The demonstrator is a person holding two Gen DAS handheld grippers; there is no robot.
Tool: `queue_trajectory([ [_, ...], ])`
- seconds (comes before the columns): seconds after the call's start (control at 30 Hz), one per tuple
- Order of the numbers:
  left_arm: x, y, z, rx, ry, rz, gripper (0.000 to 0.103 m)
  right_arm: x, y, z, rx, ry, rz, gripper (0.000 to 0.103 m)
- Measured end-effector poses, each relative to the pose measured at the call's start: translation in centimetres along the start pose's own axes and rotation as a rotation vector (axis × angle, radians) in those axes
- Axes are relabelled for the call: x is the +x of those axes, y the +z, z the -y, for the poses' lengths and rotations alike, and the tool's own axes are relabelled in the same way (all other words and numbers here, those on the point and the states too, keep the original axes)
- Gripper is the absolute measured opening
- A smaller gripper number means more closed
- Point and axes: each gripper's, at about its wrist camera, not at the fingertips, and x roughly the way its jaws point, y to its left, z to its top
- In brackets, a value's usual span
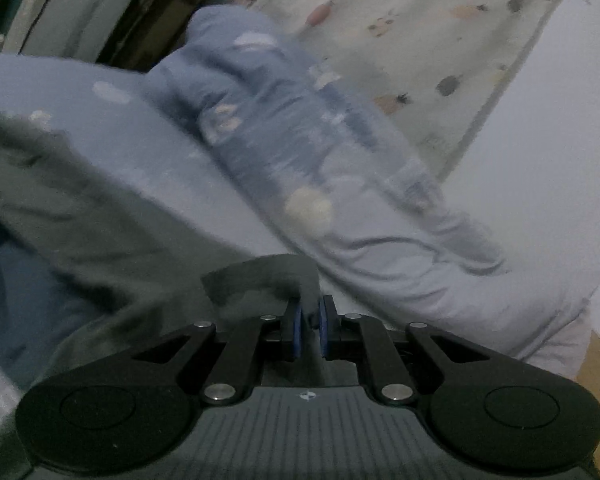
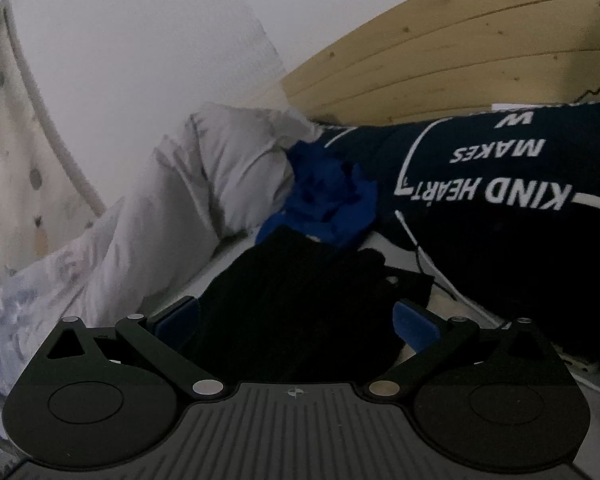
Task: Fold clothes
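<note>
The left gripper is pinched nearly shut on a corner of a grey-green garment, the cloth caught between its blue pads and trailing away to the left over a pale blue duvet printed with small clouds. Holding a corner like this makes sense for folding: it lets the edge be drawn across the rest of the piece (the picture is blurred, so the cloth's full outline cannot be made out). Beyond the duvet lies a cream blanket with animal prints, spread on the bed. The right gripper stands wide, its jaws either side of a black garment that fills the gap; whether the pads press on it cannot be told, as the fabric is too dark to read. Just past it sit a crumpled blue cloth and a navy cushion with white lettering, against a white pillow and a wooden headboard.
</note>
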Motion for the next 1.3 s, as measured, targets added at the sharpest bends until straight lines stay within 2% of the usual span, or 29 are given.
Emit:
queue_trajectory([
  [0.17,0.3,-0.8,-3.4,-0.02,0.061,-0.062,0.017,0.5,-0.6,-1.2,-0.047,0.003,-0.023,0.103],
  [0.23,-0.1,-1.2,-4.4,-0.028,0.097,-0.084,0.032,0.7,-0.8,-1.6,-0.064,0.005,-0.031,0.103],
  [0.27,-0.5,-1.2,-4.8,-0.033,0.108,-0.086,0.035,0.7,-1.0,-1.8,-0.073,0.007,-0.036,0.103],
  [0.37,-1.8,-0.5,-4.8,-0.029,0.102,-0.08,0.06,0.9,-1.4,-2.7,-0.12,0.022,-0.045,0.103],
  [0.4,-2.5,-0.2,-4.5,-0.023,0.102,-0.073,0.081,0.9,-1.6,-3.1,-0.143,0.028,-0.048,0.103],
  [0.43,-3.0,0.3,-4.4,-0.02,0.102,-0.058,0.095,0.9,-1.9,-3.6,-0.171,0.035,-0.054,0.103],
  [0.5,-4.5,1.1,-3.9,-0.015,0.071,-0.022,0.103,0.9,-2.6,-4.9,-0.238,0.049,-0.067,0.103],
  [0.6,-7.5,1.9,-2.9,0.003,0.013,0.031,0.103,0.5,-4.0,-7.3,-0.359,0.091,-0.086,0.103],
  [0.7,-9.9,1.7,-2.7,-0.016,-0.072,0.045,0.103,0.3,-6.0,-9.9,-0.45,0.15,-0.128,0.103],
  [0.8,-11.1,2.2,-4.1,-0.139,-0.154,0.077,0.103,-0.1,-8.3,-12.0,-0.499,0.189,-0.203,0.103],
  [0.93,-11.3,4.3,-7.9,-0.413,-0.263,0.101,0.103,-1.9,-10.4,-13.5,-0.532,0.186,-0.302,0.103],
  [1.0,-11.0,5.1,-9.3,-0.47,-0.283,0.118,0.103,-3.6,-10.8,-13.7,-0.514,0.183,-0.357,0.103],
  [1.13,-10.9,6.0,-9.7,-0.433,-0.256,0.133,0.103,-7.8,-10.1,-14.7,-0.505,0.192,-0.445,0.103],
  [1.2,-11.3,6.3,-9.5,-0.422,-0.285,0.128,0.103,-10.4,-8.7,-16.2,-0.517,0.223,-0.463,0.103],
  [1.3,-12.3,6.9,-9.6,-0.437,-0.348,0.134,0.103,-15.5,-5.4,-19.5,-0.568,0.309,-0.428,0.103],
])
